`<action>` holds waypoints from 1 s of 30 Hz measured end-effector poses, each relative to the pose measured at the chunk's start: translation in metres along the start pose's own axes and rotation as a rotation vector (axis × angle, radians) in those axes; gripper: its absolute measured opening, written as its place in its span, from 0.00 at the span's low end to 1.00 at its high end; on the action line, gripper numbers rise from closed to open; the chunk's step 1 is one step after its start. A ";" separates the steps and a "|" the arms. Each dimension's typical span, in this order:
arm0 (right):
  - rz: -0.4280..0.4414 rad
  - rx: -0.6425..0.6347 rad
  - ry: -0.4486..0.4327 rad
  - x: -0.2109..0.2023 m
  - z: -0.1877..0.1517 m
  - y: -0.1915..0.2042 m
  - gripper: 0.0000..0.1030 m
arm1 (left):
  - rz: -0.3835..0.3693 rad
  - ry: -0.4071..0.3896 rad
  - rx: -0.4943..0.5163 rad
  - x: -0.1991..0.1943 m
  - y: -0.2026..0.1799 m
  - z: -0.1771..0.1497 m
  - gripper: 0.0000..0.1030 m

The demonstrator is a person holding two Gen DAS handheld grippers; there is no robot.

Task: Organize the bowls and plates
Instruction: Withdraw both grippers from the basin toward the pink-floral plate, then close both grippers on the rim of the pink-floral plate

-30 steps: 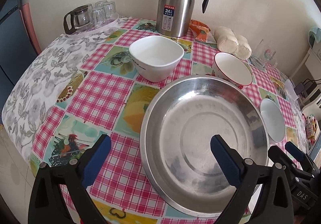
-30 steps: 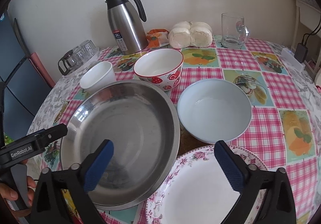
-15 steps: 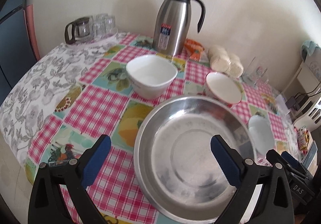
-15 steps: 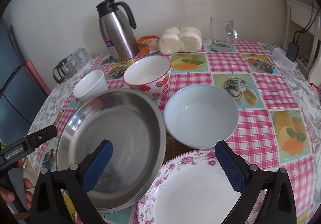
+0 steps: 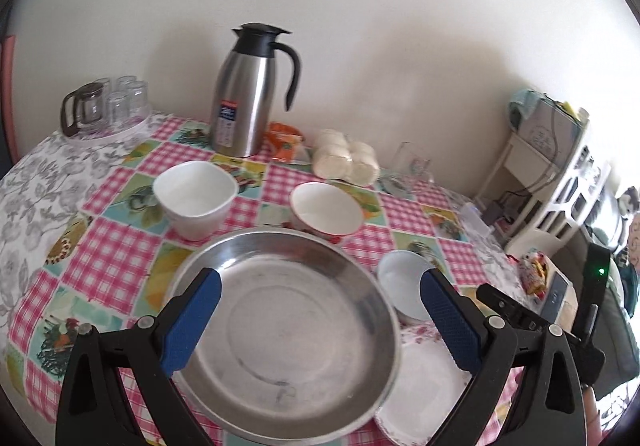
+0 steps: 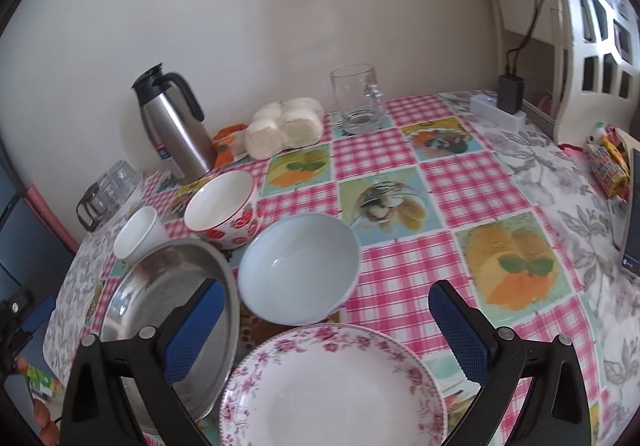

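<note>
Your left tool (image 5: pixel 316 322) is spread wide over the round stainless-steel pan (image 5: pixel 286 330) and grips nothing. Your right tool (image 6: pixel 326 330) is just as wide, empty, above the white plate with a pink floral rim (image 6: pixel 332 386). On the checked surface (image 6: pixel 472 182), the pale blue bowl (image 6: pixel 298 266) sits just behind that plate, with the strawberry-patterned bowl (image 6: pixel 224 210) and the small white bowl (image 5: pixel 194 198) farther back.

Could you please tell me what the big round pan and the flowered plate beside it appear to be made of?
The pan looks like brushed stainless steel: grey, dully reflective, faintly scuffed. The flowered plate seems glazed ceramic or porcelain, possibly melamine: glossy white with a printed pink floral rim.
</note>
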State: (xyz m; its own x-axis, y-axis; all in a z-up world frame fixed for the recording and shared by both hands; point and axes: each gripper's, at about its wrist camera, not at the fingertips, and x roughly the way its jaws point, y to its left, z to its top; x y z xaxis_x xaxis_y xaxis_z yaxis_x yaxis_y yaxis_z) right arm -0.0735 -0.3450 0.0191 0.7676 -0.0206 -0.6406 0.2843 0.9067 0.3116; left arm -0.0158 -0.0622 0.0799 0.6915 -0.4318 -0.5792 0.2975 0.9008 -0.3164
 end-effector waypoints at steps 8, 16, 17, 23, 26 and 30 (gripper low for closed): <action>0.006 0.105 -0.027 -0.016 0.001 -0.044 1.00 | -0.061 0.077 0.030 0.001 -0.036 -0.015 0.97; -0.008 0.179 0.016 -0.015 -0.011 -0.071 1.00 | -0.165 0.242 0.049 0.016 -0.069 -0.043 0.97; -0.008 0.184 0.027 -0.014 -0.012 -0.073 1.00 | -0.175 0.277 0.039 0.020 -0.071 -0.048 0.97; -0.037 0.216 0.142 0.003 -0.024 -0.078 0.99 | -0.176 0.418 0.027 0.032 -0.080 -0.074 0.97; -0.043 0.224 0.187 0.010 -0.030 -0.079 0.97 | -0.175 0.450 0.028 0.034 -0.082 -0.080 0.97; -0.039 0.223 0.237 0.018 -0.036 -0.078 0.91 | -0.175 0.519 -0.017 0.044 -0.075 -0.087 0.96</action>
State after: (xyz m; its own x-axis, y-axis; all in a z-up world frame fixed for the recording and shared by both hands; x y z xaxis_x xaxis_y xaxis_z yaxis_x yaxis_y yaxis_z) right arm -0.1030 -0.4013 -0.0417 0.6061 0.0684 -0.7924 0.4500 0.7920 0.4126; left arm -0.0656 -0.1530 0.0130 0.2160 -0.5450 -0.8101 0.3653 0.8146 -0.4507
